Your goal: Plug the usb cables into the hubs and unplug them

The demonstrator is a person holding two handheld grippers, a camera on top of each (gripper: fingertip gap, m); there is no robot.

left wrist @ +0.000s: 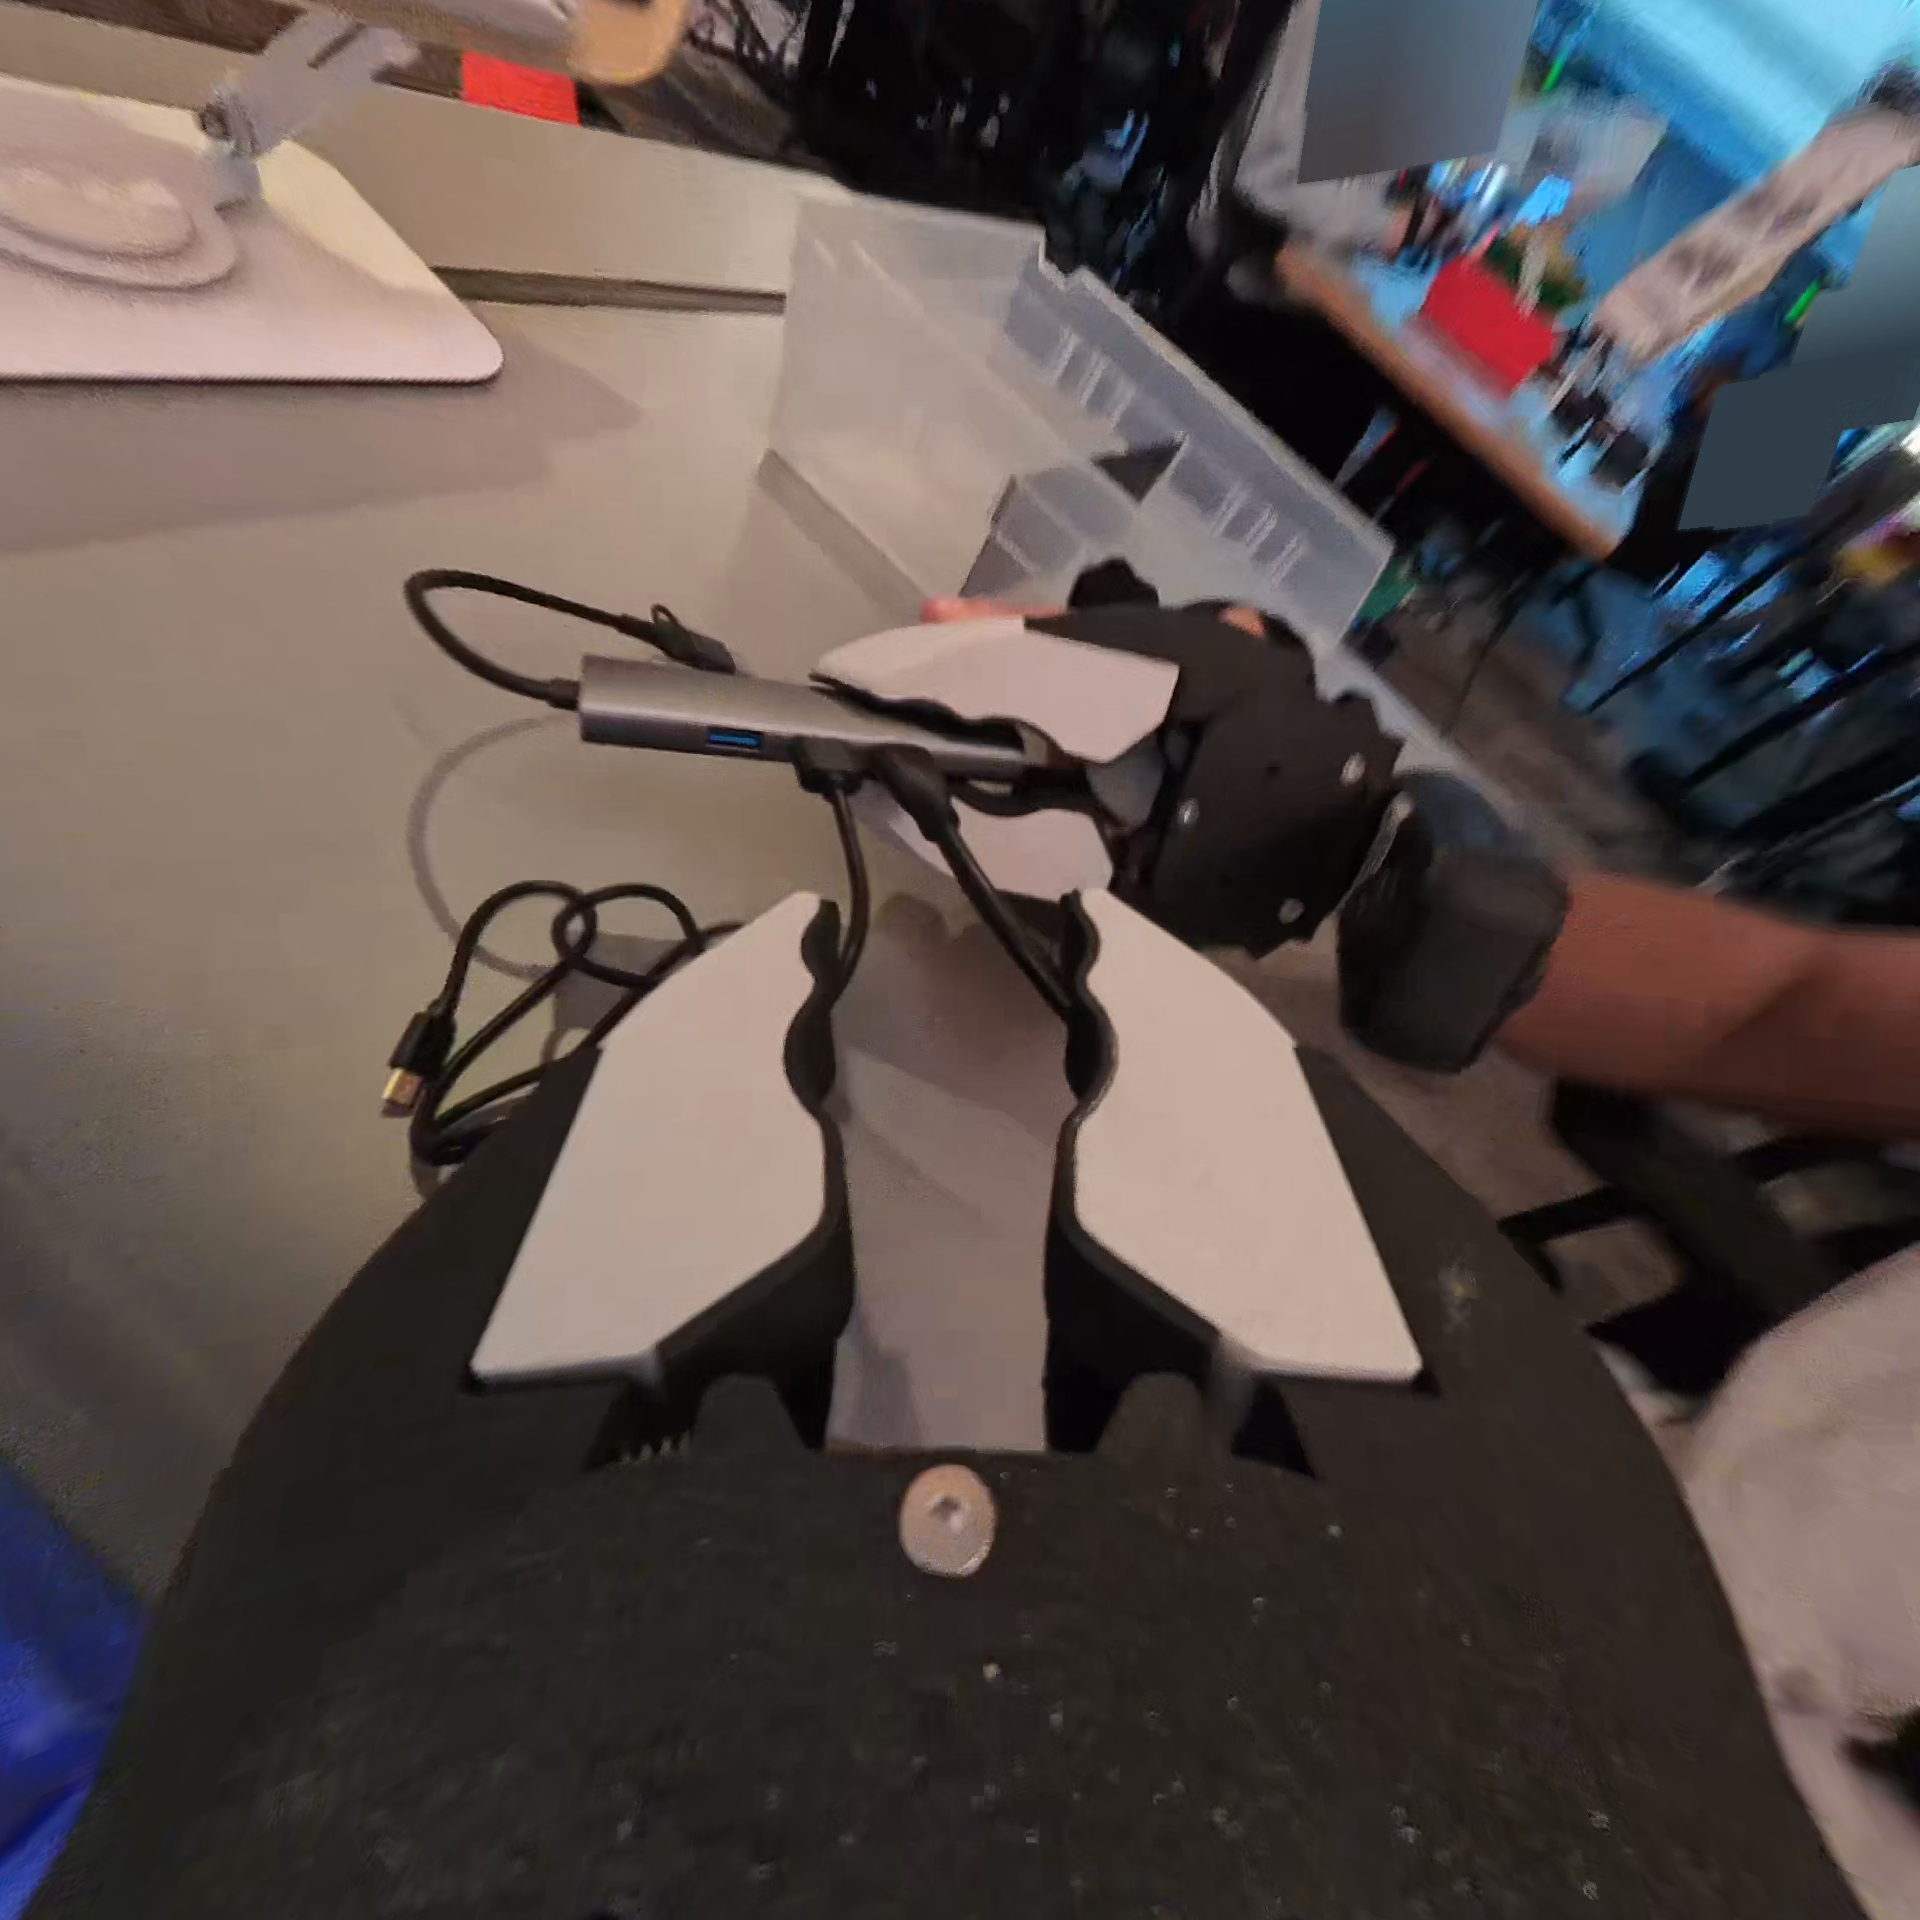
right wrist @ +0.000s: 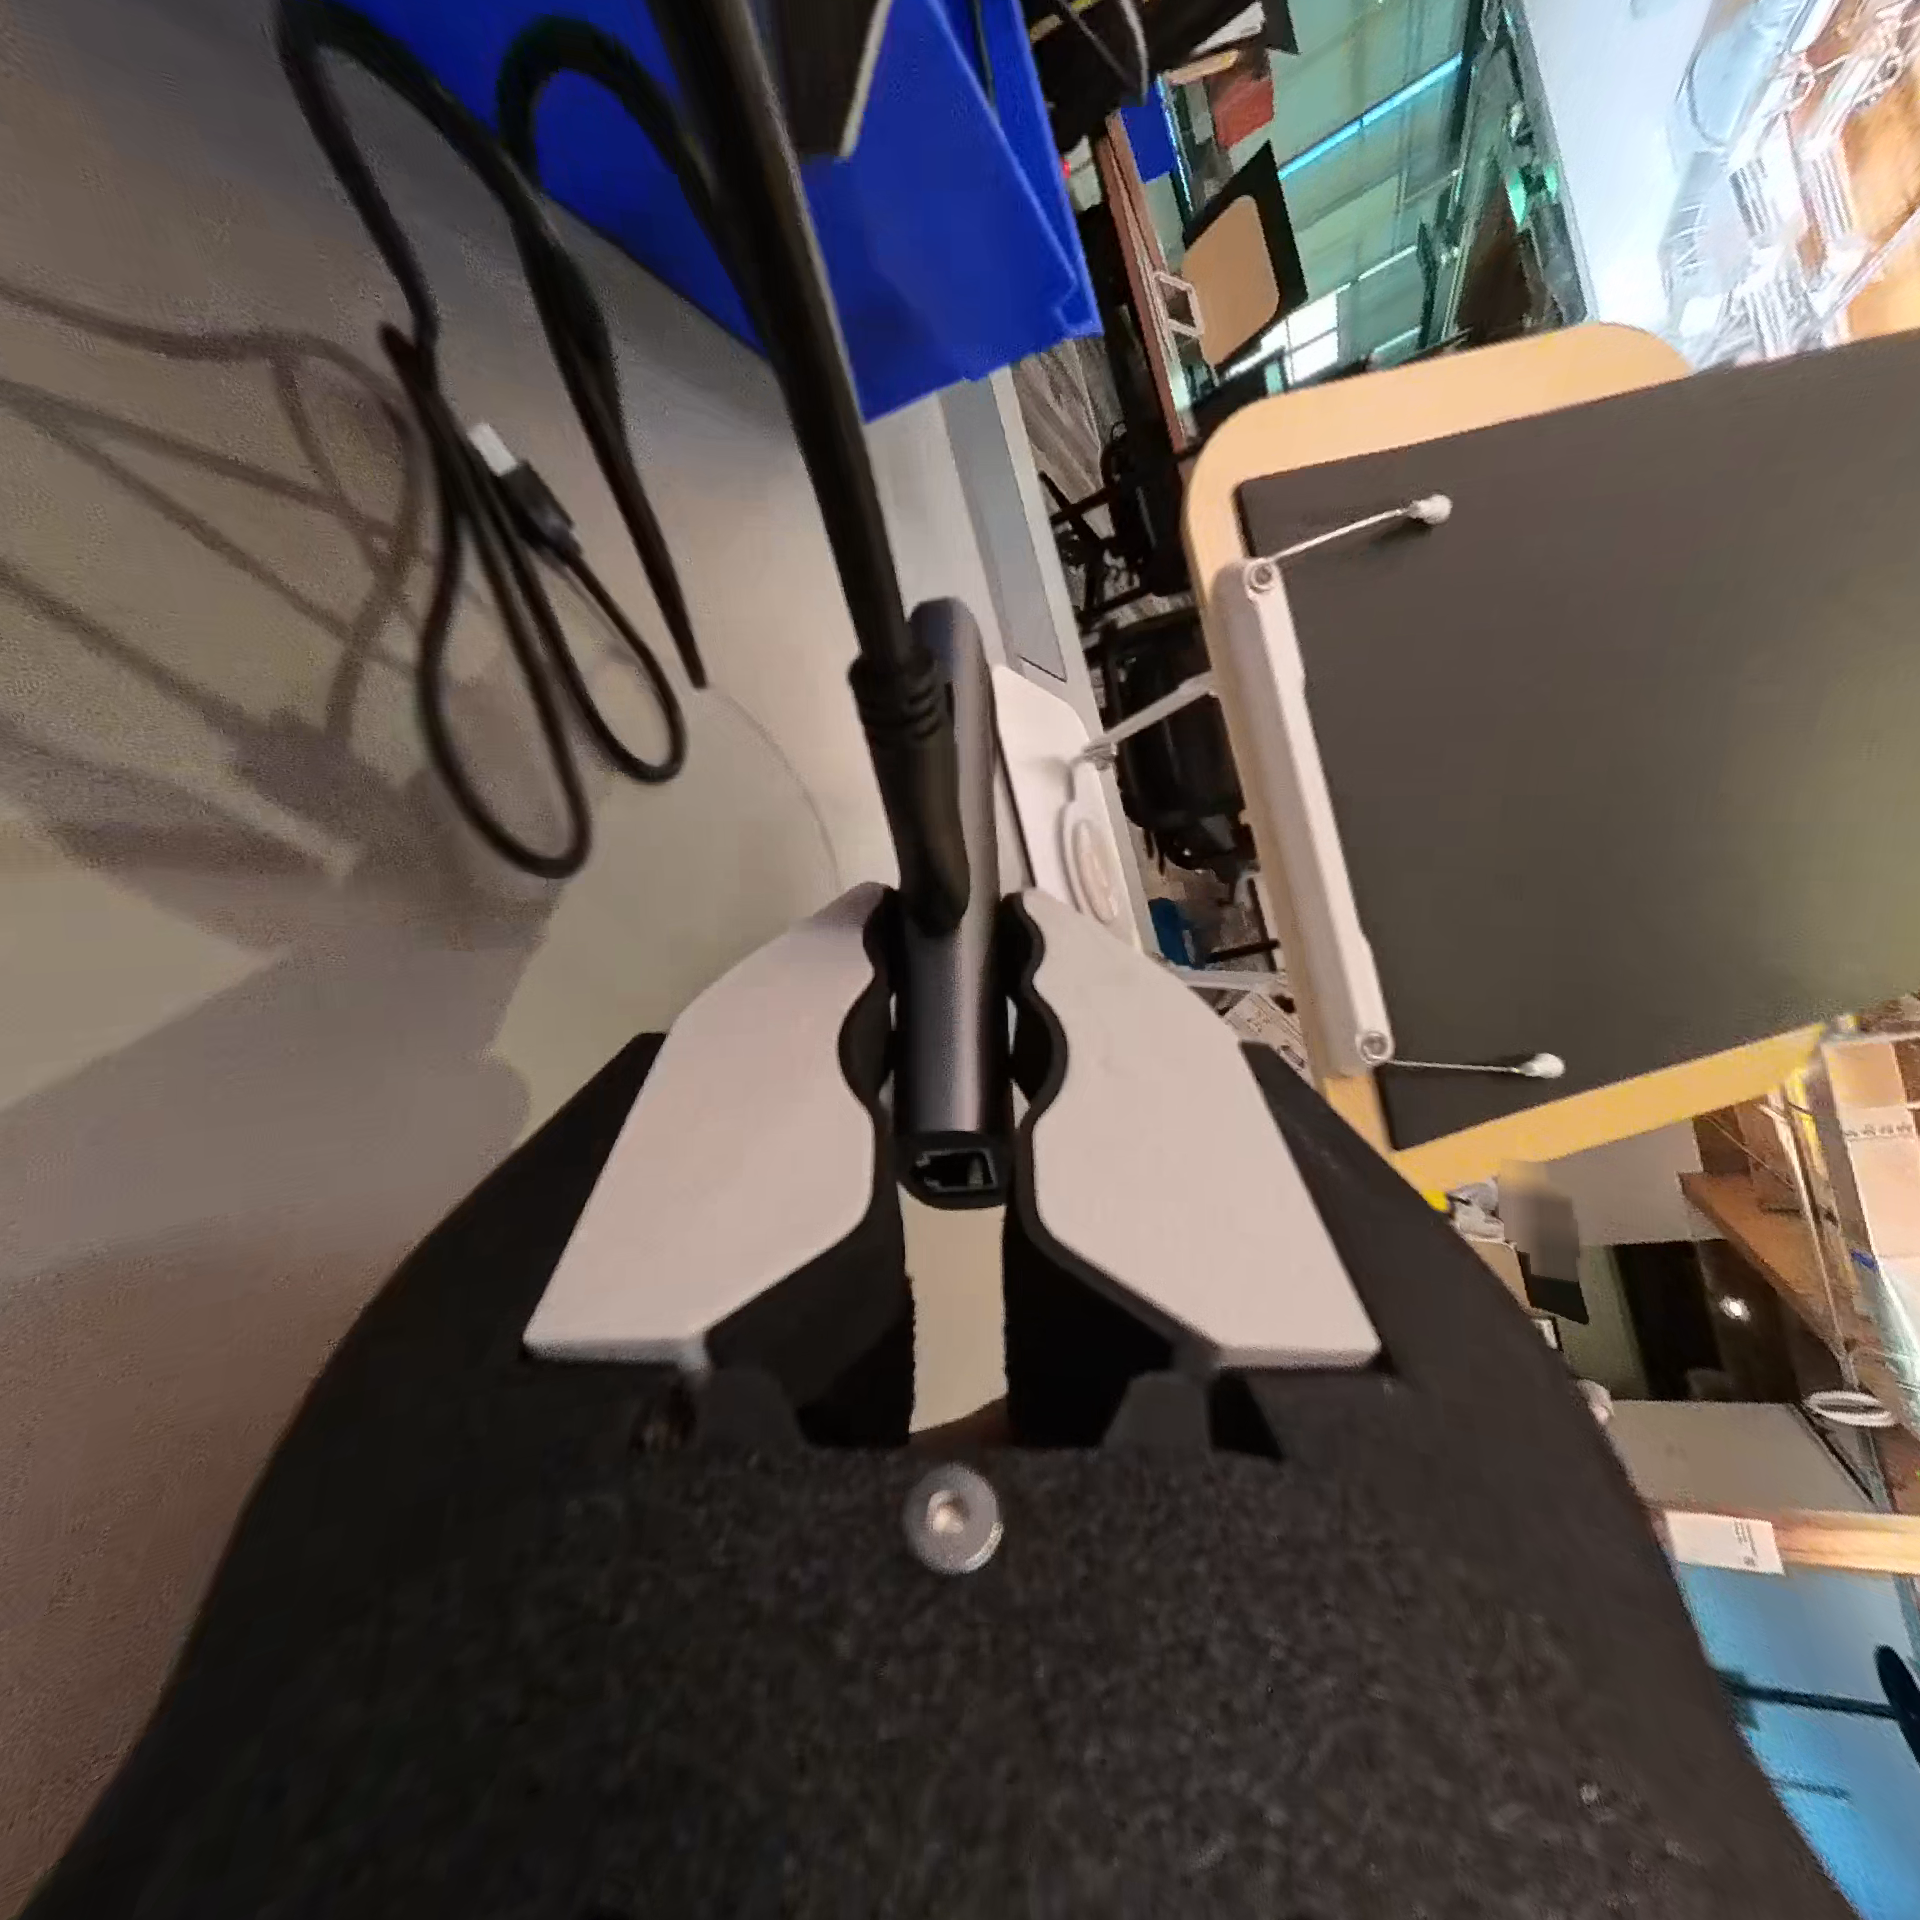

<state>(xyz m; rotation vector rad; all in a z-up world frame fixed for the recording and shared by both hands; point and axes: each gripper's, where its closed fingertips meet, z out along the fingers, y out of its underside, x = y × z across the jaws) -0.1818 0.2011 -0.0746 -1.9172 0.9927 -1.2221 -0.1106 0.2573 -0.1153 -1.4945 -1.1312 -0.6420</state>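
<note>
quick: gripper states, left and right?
Left gripper: open, holding nothing; two plugged cables hang between its fingers.
Right gripper: shut on the grey hub.

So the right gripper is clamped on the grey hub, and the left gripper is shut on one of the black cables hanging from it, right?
Not quite. The left gripper is open, as the left wrist view shows: the black cables merely hang between its jaws. The right gripper is indeed clamped on the grey hub.

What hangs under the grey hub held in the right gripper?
Two black cables hang from plugs on the hub underside, running toward the open left gripper. The right gripper fingers cover the hub's far end there.
</note>
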